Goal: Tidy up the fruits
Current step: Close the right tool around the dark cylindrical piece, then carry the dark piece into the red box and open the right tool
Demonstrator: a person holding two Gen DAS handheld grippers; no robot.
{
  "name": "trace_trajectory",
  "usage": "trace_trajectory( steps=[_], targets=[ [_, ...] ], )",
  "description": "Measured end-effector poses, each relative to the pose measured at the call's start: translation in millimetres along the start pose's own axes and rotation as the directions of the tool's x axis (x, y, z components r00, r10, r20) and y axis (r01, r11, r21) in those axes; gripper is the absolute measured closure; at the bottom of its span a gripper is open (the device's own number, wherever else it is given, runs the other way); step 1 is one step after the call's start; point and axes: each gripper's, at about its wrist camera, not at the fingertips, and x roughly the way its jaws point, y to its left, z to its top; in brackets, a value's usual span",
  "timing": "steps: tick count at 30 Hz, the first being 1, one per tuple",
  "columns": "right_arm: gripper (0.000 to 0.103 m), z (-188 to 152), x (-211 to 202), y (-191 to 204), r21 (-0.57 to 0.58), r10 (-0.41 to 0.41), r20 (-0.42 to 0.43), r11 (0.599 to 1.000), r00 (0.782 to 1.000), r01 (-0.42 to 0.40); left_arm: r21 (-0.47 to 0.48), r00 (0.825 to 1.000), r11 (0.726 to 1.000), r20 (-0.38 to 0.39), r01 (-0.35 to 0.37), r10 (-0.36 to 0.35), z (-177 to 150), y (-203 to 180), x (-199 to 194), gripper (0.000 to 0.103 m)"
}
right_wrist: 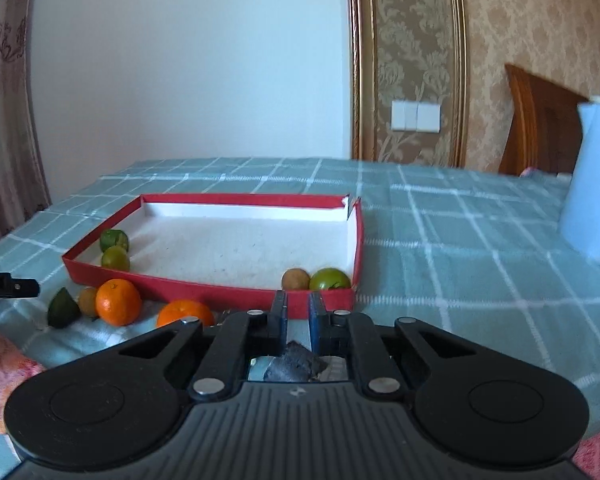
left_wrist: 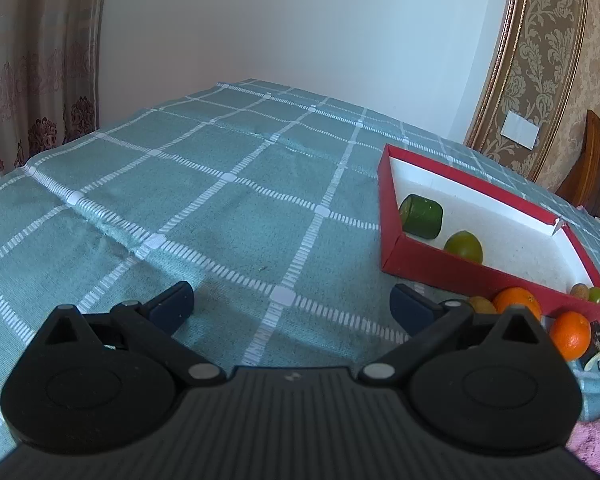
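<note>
tablecloth (right_wrist: 460,240), oranges (right_wrist: 118,297) left of right gripper (right_wrist: 298,308)

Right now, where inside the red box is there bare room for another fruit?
The red box has a bare white middle and back. Two green fruits crowd its left corner, a brown fruit and green tomato its front right.

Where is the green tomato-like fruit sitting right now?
In the right wrist view, the green fruit lies inside the red box, in its near right corner, beside a small brown fruit and just beyond the right gripper.
</note>
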Motion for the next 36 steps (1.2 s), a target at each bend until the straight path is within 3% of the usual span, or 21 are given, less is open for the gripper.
trace_trajectory(
  steps=[2,3,5,6,7,9,13,20,23,25,28,36],
  targets=[
    [0.087,-6.6,-2.9,-1.3,-0.003,-0.014,-0.009,1.0,1.0,0.014,0.002,1.0,1.0,-0.001,-0.001,0.001,-0.1,0.2,0.0,0.0],
    [0.08,-10.2,-4.1,-2.0,-0.006,-0.022,-0.016,1.0,1.0,0.022,0.002,1.0,1.0,-0.001,-0.001,0.001,-0.2,0.4,-0.1,0.0],
    [0.054,-17.4,-7.2,-5.7,0.0,-0.037,-0.015,0.999,0.999,0.037,0.0,1.0,1.0,0.0,0.0,0.0,-0.2,0.4,-0.3,0.0],
    [0.028,-20.0,-9.1,-7.1,0.003,-0.049,-0.007,0.999,0.999,0.049,0.0,1.0,1.0,0.0,0.0,0.0,-0.3,0.5,-0.4,0.0],
    [0.015,-21.9,-11.7,-7.8,0.005,-0.063,0.012,0.998,0.998,0.063,0.0,1.0,1.0,-0.001,0.0,0.0,-0.3,0.6,-0.3,0.0],
    [0.015,-22.9,-16.4,-8.1,0.006,-0.066,0.047,0.998,0.997,0.066,0.0,1.0,1.0,-0.001,0.0,0.0,-0.3,0.4,-0.2,0.0],
    [0.015,-21.0,-17.3,-4.2,-0.015,-0.041,0.037,0.999,0.998,0.041,-0.002,1.0,1.0,0.0,0.001,-0.001,-0.4,0.5,-0.3,0.0],
    [0.015,-24.9,-3.3,6.1,-0.072,-0.038,-0.033,0.997,0.999,0.035,0.002,1.0,1.0,-0.002,-0.002,0.002,-0.1,-0.3,0.0,0.0],
    [0.031,-24.7,7.5,4.2,-0.057,-0.021,-0.073,0.998,0.997,0.017,0.002,1.0,1.0,-0.002,-0.002,0.002,-0.2,-0.2,0.0,0.0],
    [0.049,-24.5,15.6,2.3,-0.042,-0.009,-0.103,0.999,0.995,0.005,0.001,1.0,1.0,-0.002,-0.002,0.002,-0.2,-0.2,0.1,0.0],
    [0.062,-26.7,23.6,0.2,-0.026,-0.002,-0.132,1.0,0.991,-0.002,0.0,1.0,1.0,-0.001,-0.001,0.001,-0.2,-0.2,0.0,0.0],
    [0.063,-21.0,11.5,-2.3,-0.011,0.003,-0.077,1.0,0.997,-0.004,0.001,1.0,1.0,-0.002,-0.002,0.002,-0.4,-0.3,0.1,0.0]
  ],
)
